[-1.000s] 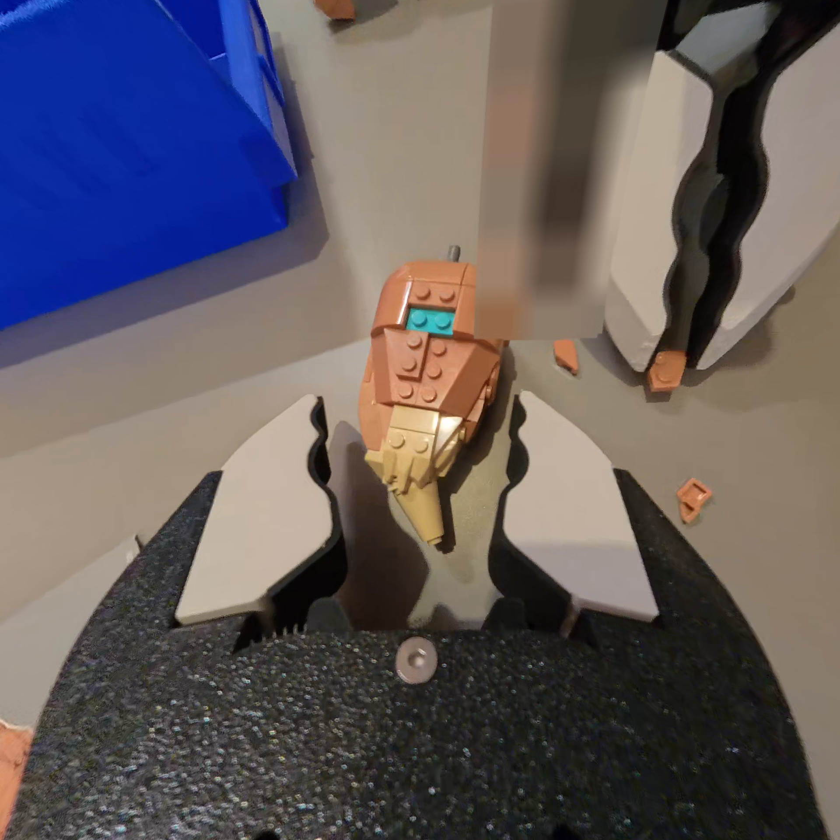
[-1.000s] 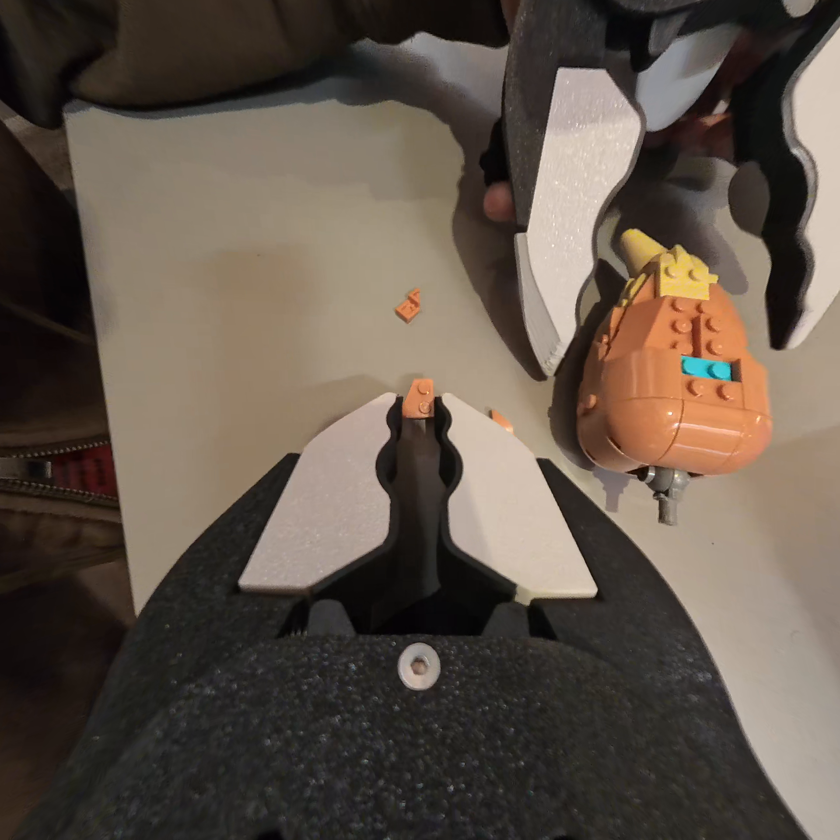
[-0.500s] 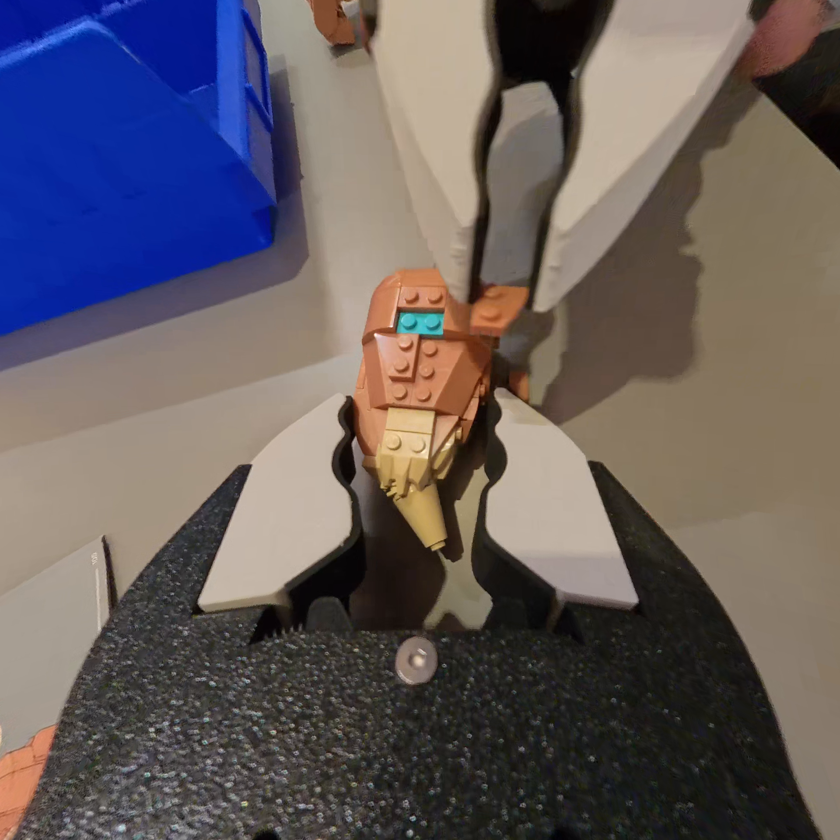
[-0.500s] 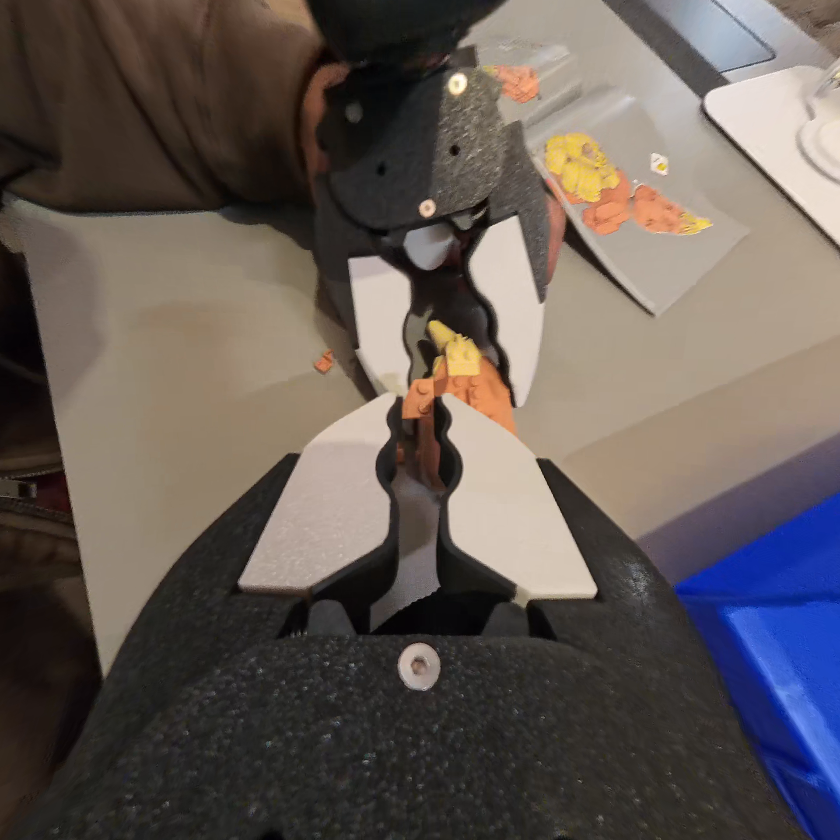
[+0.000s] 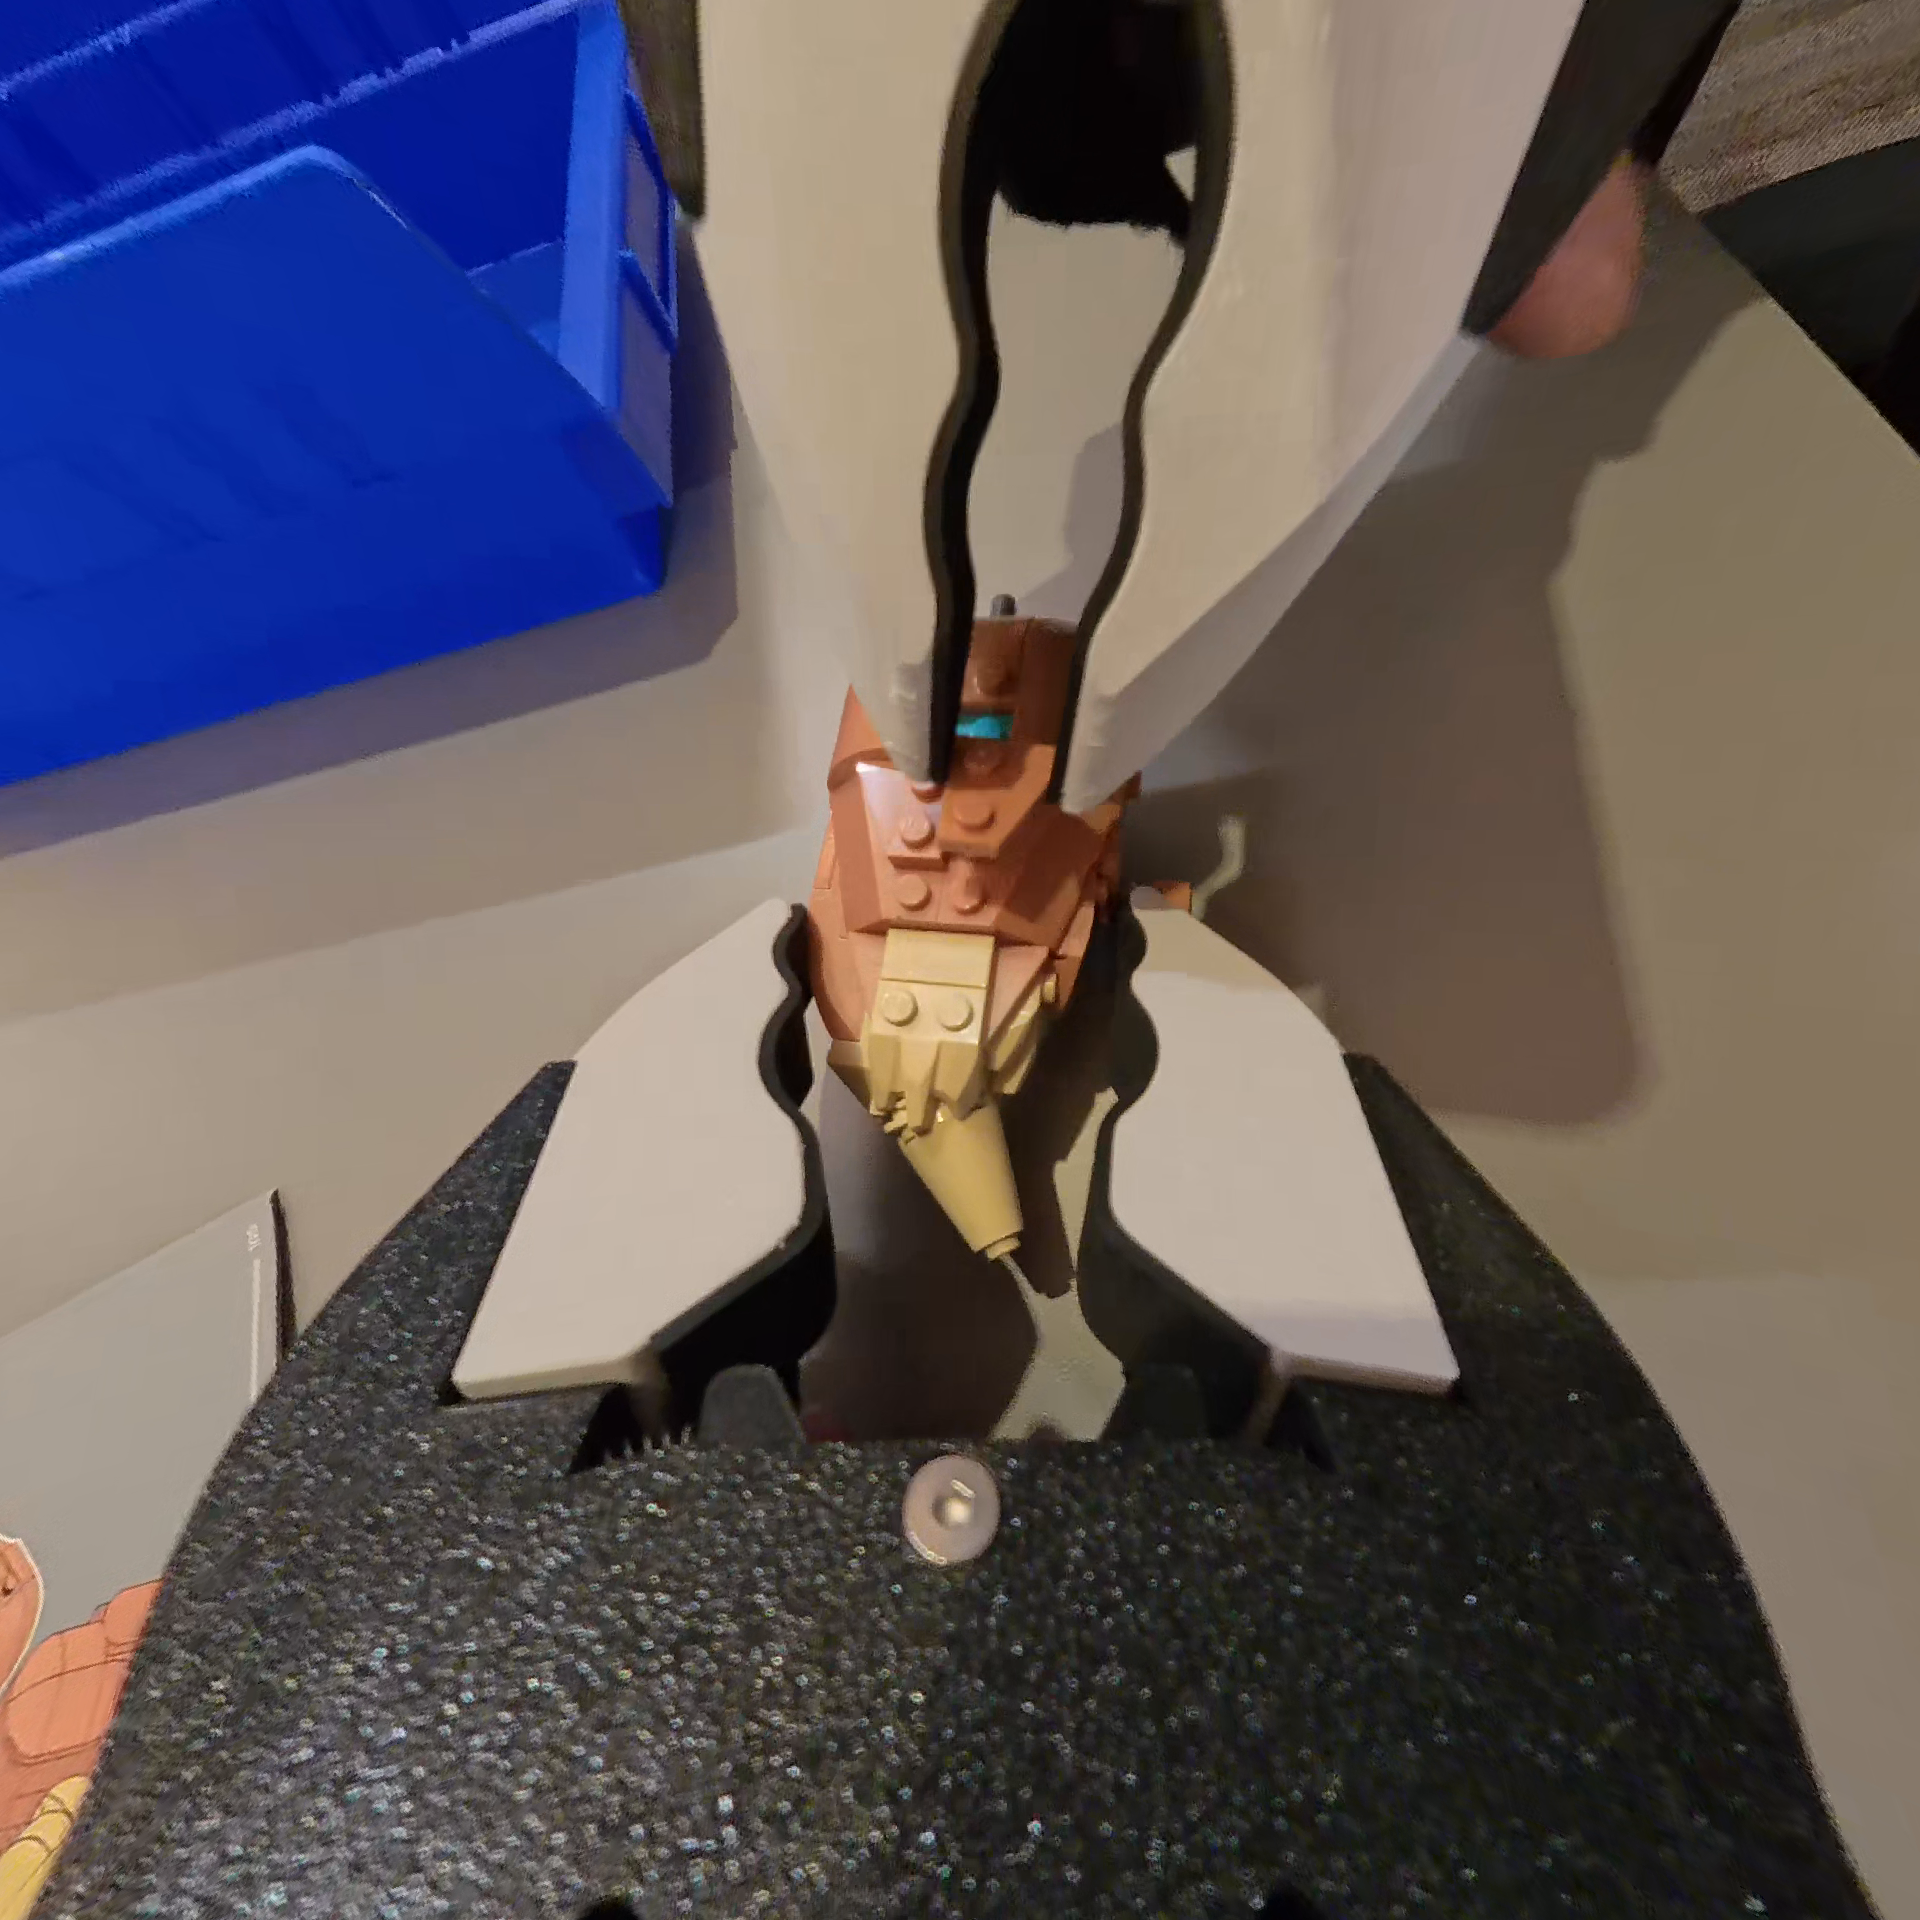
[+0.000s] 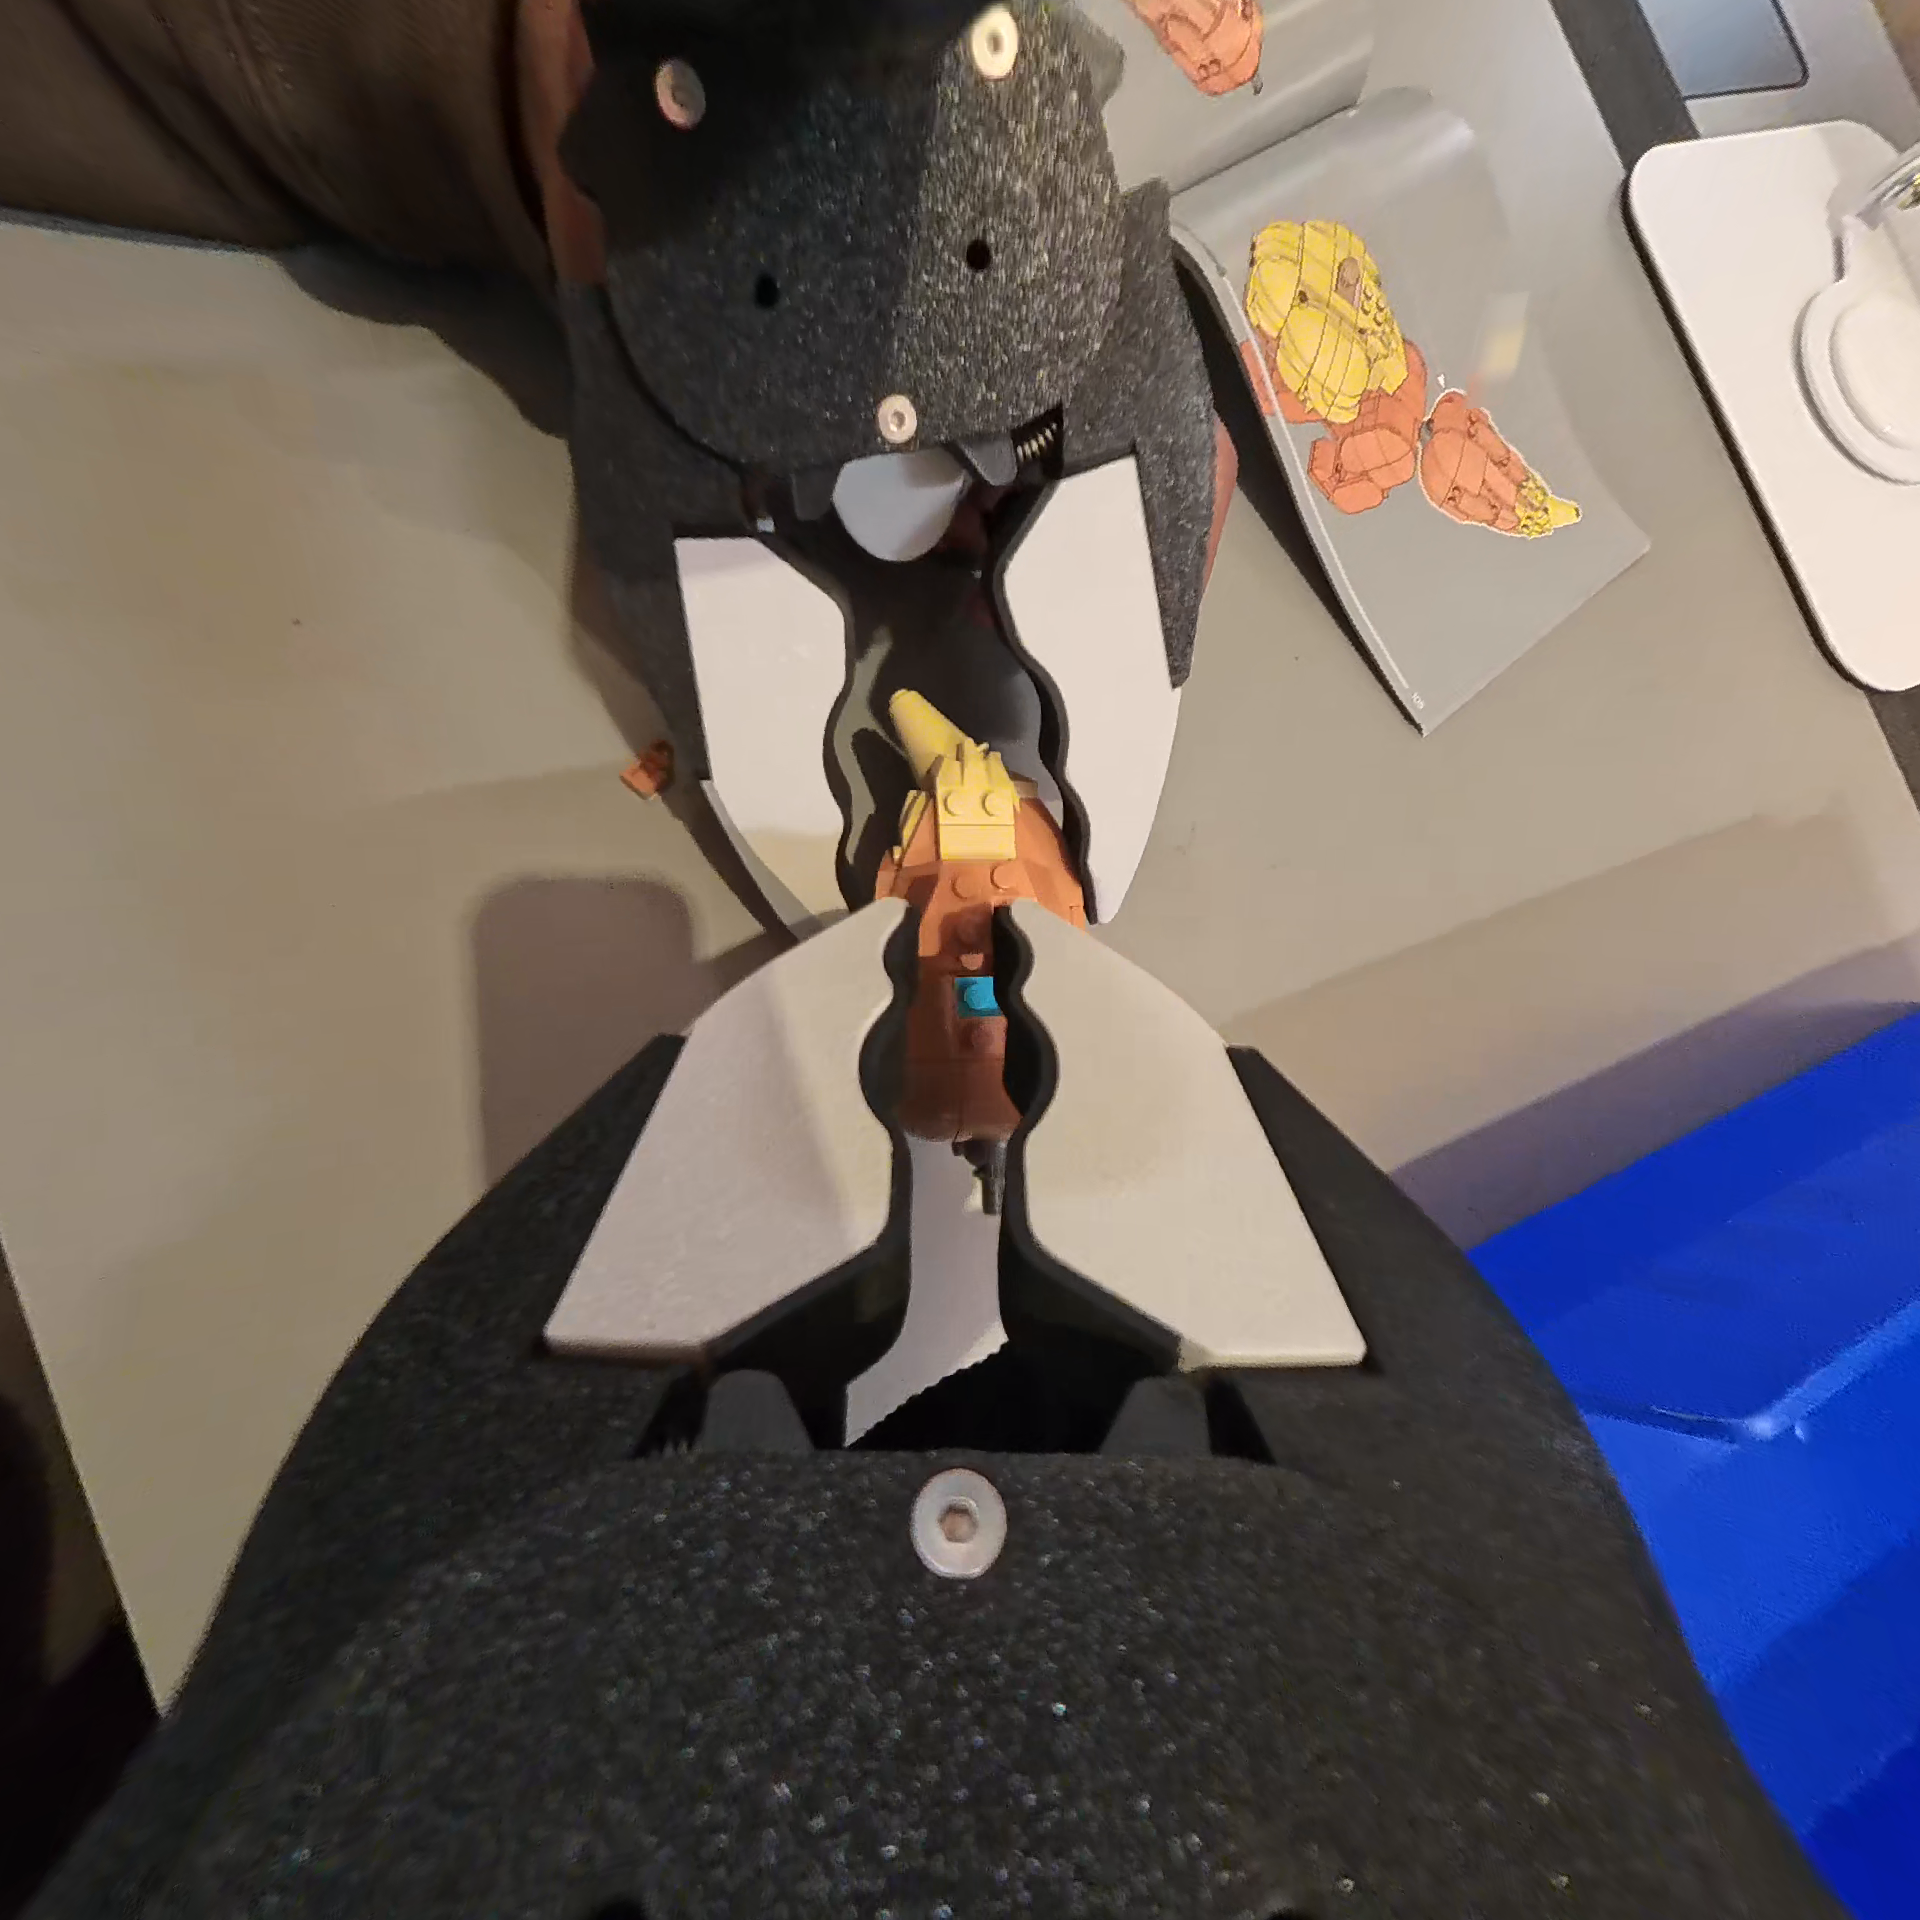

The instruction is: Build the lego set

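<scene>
While nothing shows its weight, the brown lego model (image 5: 961,883) looks light, rigid, and apt to pop apart if squeezed hard — best held on its broad flanks, not the thin tan cone tip (image 5: 961,1164). One blue bin (image 5: 312,364), one model on the table, clamped by the left gripper (image 5: 951,997). Right gripper (image 6: 948,920) is nearly closed on top; whether it holds a plate, cannot tell.
</scene>
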Action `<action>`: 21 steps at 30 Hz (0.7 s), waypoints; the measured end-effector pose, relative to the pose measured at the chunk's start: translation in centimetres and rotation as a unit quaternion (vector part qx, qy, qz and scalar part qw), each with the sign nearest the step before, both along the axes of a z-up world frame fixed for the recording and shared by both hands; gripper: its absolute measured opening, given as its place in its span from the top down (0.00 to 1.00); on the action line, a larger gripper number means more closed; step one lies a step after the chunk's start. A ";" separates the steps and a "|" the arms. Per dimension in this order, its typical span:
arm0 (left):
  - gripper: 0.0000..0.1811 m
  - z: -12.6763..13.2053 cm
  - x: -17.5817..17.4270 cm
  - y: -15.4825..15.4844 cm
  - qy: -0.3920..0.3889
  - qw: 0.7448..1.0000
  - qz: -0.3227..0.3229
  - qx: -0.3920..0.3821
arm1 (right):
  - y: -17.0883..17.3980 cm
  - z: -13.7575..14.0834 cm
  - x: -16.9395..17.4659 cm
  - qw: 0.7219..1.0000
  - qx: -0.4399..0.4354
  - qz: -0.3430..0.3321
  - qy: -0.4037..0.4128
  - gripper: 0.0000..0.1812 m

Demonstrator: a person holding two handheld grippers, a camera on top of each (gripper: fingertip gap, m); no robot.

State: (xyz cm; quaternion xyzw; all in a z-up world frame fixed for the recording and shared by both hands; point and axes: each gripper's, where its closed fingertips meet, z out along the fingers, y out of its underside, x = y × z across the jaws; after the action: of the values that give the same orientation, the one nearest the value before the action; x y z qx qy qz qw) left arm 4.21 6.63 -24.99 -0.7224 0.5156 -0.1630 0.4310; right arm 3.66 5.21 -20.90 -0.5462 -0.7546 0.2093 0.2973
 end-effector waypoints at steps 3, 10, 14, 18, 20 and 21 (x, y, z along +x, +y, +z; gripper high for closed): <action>0.69 0.2 -0.1 0.0 0.000 1.000 0.003 0.001 | 0.1 -0.5 0.0 1.000 0.008 0.000 -0.012 0.93; 0.69 0.2 -0.1 0.0 0.003 1.000 0.005 -0.004 | 0.4 -0.6 0.1 1.000 0.020 -0.004 -0.015 0.92; 0.69 0.2 -0.2 0.0 0.002 1.000 0.006 -0.008 | 0.5 -0.7 0.2 1.000 0.024 -0.005 -0.017 0.89; 0.70 0.3 -0.2 0.0 -0.002 1.000 0.007 -0.010 | 0.6 -0.7 0.2 1.000 0.024 -0.008 -0.012 0.86; 0.69 0.3 -0.2 0.0 -0.003 1.000 0.009 -0.010 | 0.6 -0.4 0.2 1.000 0.027 -0.005 -0.002 0.86; 0.70 0.3 -0.3 0.0 -0.003 1.000 0.010 -0.010 | 0.5 -0.2 0.1 1.000 0.027 0.000 0.005 0.86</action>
State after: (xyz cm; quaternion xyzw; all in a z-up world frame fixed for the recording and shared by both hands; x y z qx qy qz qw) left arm 3.93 6.68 -24.67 -0.7312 0.5059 -0.1661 0.4265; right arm 3.80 5.67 -21.12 -0.5372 -0.7583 0.1916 0.3158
